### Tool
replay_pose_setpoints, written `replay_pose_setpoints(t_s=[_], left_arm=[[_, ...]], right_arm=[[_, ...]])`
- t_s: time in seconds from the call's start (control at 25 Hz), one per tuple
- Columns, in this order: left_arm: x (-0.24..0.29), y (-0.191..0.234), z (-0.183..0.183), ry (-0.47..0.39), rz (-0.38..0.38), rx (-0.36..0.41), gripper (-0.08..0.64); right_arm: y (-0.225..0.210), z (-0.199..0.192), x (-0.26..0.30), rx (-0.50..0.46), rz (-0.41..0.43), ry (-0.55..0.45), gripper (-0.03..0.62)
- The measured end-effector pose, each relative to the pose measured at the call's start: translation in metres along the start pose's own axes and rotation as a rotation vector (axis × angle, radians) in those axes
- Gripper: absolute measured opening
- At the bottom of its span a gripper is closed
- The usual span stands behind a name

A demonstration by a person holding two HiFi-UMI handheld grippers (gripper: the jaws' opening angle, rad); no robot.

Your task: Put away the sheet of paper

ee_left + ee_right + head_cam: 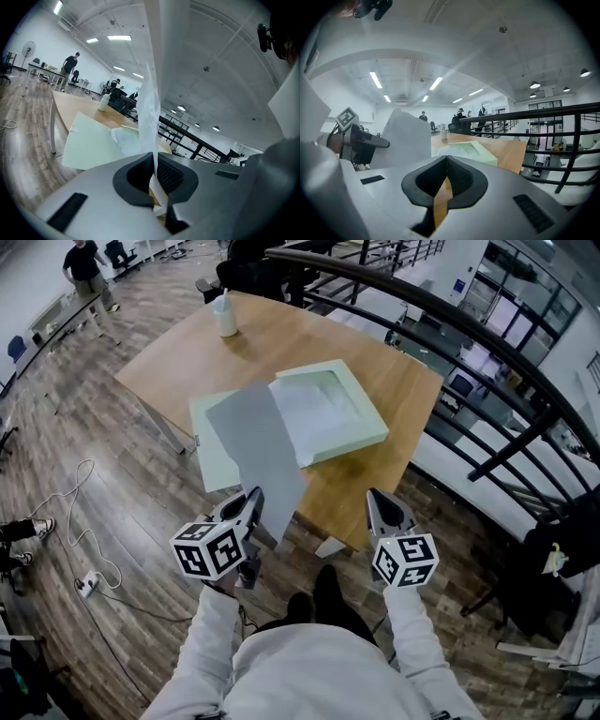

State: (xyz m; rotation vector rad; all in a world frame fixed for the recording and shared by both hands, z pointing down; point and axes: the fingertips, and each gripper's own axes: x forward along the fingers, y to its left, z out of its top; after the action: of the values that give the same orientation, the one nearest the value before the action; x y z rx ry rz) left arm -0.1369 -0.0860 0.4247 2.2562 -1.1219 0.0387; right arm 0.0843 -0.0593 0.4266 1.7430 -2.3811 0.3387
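Left hand-held gripper is clamped on the near edge of the sheet of paper, which slopes away ahead of it. Right hand-held gripper beside it has its jaws together, empty. Beyond both I see an open pale green box on the counter.

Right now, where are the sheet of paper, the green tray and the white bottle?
sheet of paper point(262, 451): head view, middle of the sheet.
green tray point(349, 446): head view, near wall.
white bottle point(225, 317): head view, its body.
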Motion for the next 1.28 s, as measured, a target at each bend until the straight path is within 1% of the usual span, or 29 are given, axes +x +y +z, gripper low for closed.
replay_pose_setpoints(t_s=[0.24, 0.52, 0.72, 0.8, 1.0, 1.16, 1.28], left_arm=[[0.027, 0.003, 0.028, -0.030, 0.024, 0.009, 0.017], [0.057, 0.008, 0.055, -0.063, 0.081, 0.023, 0.017], [0.079, 0.013, 0.061, -0.058, 0.128, 0.030, 0.017], [0.086, 0.015, 0.062, -0.062, 0.138, 0.011, 0.017], [0.099, 0.020, 0.076, -0.094, 0.094, -0.077, 0.017], [0.113, 0.018, 0.089, -0.088, 0.050, -0.079, 0.017], [0.126, 0.016, 0.104, -0.089, -0.008, -0.069, 0.017]], right_arm=[[-0.024, 0.016, 0.034, -0.021, 0.039, 0.000, 0.026], [-0.056, 0.030, 0.070, -0.038, 0.104, 0.001, 0.028], [-0.077, 0.034, 0.090, -0.044, 0.149, 0.009, 0.028], [-0.085, 0.035, 0.098, -0.044, 0.170, 0.014, 0.028], [-0.099, 0.038, 0.116, -0.042, 0.203, 0.023, 0.026], [-0.105, 0.038, 0.131, -0.029, 0.216, 0.031, 0.028], [-0.105, 0.039, 0.144, -0.024, 0.218, 0.034, 0.028]])
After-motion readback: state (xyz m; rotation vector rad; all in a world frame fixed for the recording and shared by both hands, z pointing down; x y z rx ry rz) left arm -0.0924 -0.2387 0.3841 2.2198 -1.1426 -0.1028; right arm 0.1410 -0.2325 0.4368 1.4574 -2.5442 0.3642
